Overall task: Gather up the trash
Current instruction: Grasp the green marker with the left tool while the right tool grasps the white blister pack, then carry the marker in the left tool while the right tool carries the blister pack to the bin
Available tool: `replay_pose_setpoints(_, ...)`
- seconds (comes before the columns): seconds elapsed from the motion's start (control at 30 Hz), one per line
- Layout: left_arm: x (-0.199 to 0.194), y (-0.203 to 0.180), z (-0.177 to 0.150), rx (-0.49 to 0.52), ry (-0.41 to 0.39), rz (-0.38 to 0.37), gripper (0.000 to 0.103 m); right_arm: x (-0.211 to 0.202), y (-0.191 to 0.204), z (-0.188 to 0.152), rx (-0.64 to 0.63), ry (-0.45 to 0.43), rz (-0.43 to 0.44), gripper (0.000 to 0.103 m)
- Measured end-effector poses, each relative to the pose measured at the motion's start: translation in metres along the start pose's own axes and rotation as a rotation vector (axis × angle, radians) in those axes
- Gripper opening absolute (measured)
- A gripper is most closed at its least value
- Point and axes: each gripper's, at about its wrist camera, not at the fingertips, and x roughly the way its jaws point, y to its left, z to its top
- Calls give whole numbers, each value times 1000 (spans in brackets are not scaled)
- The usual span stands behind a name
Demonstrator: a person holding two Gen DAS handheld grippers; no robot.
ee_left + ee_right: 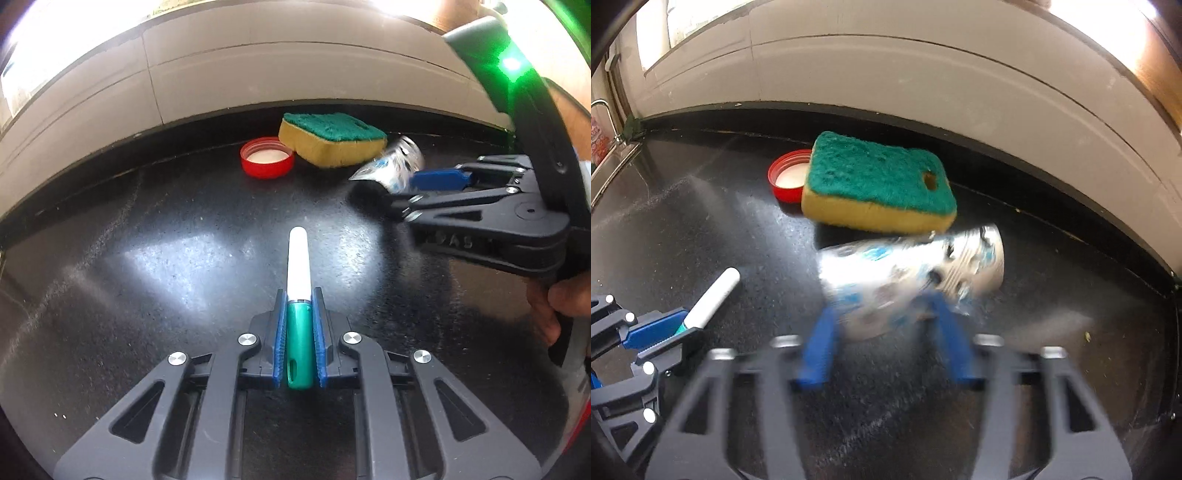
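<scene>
My left gripper [299,295] is shut on a marker [299,258] with a green body and a white cap, which points away from me just over the black counter [147,258]. In the right wrist view the same marker [713,299] and left gripper [679,325] sit at the lower left. My right gripper [882,314] has its blue pads on both sides of a crumpled clear plastic cup [912,266] with blue print. That picture is blurred, but the pads look pressed on the cup. From the left wrist, the cup [391,166] and right gripper [402,188] are at the right.
A yellow sponge [879,181] with a green scrub top lies just behind the cup, and an upturned red lid [786,177] lies to its left. A pale tiled wall [258,81] closes the back of the counter. A hand [561,299] grips the right tool.
</scene>
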Motion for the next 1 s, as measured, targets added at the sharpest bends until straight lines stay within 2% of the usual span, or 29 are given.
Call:
replay_pose_setpoints(0.03,-1,0,-1,-13,4,5,13,-5,-2,-4,7,-10,-4,23)
replay_pose_setpoints(0.1,-6,1,-3,-28,3,7,13,-17,-5,-13,17,-32,-21,9)
replay_pose_setpoints(0.2,-24,3,-10,-35,-10,18,13,-42,-19,-23,54,-60,-9,1)
replay_pose_setpoints(0.37,-51,-7,-25,-50,-14,24,13,-94,-30,-46,86,-108,24,1)
replay_pose_setpoints(0.57,-81,-15,-54,-77,-19,20,13,-139,-30,-80,113,-122,76,1)
replay_pose_setpoints(0.8,-113,-15,-77,-95,-39,42,13,-157,3,-96,102,-133,130,1)
replay_pose_setpoints(1.0,-157,12,-105,-145,-84,104,13,-173,62,-97,34,-149,222,1)
